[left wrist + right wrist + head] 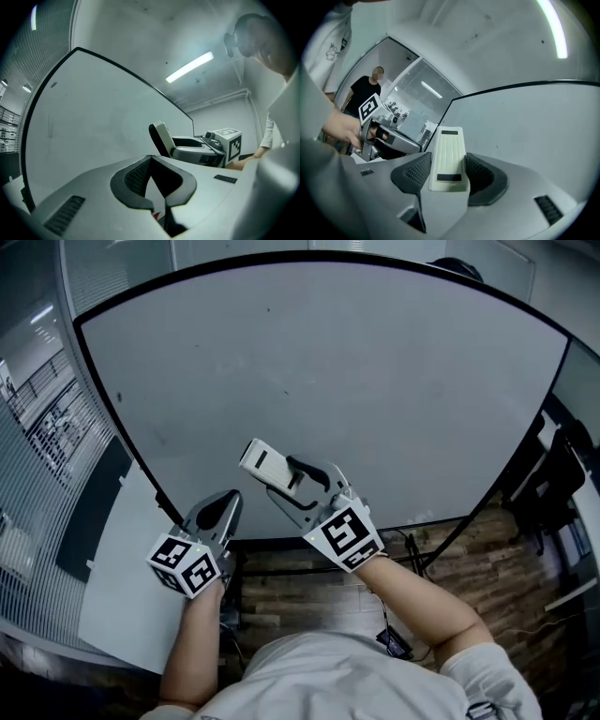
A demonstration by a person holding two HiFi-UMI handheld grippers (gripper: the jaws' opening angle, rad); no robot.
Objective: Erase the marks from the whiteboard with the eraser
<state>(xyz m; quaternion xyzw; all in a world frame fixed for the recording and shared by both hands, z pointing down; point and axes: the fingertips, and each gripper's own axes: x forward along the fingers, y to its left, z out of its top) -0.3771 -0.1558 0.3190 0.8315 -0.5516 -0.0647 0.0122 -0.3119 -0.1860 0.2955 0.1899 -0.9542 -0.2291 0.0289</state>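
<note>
The whiteboard (328, 381) fills the head view, pale grey in a black frame, with only a few faint specks (119, 397) on it. A white ribbed eraser (265, 463) is clamped in my right gripper (292, 482), held in front of the board's lower middle; whether it touches the surface cannot be told. In the right gripper view the eraser (449, 157) sits lengthwise between the jaws of the right gripper (449, 172). My left gripper (223, 507) hangs shut and empty by the board's bottom edge, left of the right one. The left gripper (151, 180) shows its pads (133, 176) pressed together.
A white panel (122, 587) stands at the lower left beside a glass wall with blinds (47, 418). Below the board are wooden floor and cables (412, 554). A dark chair (553, 474) is at the right. A person in black (365, 91) stands behind glass.
</note>
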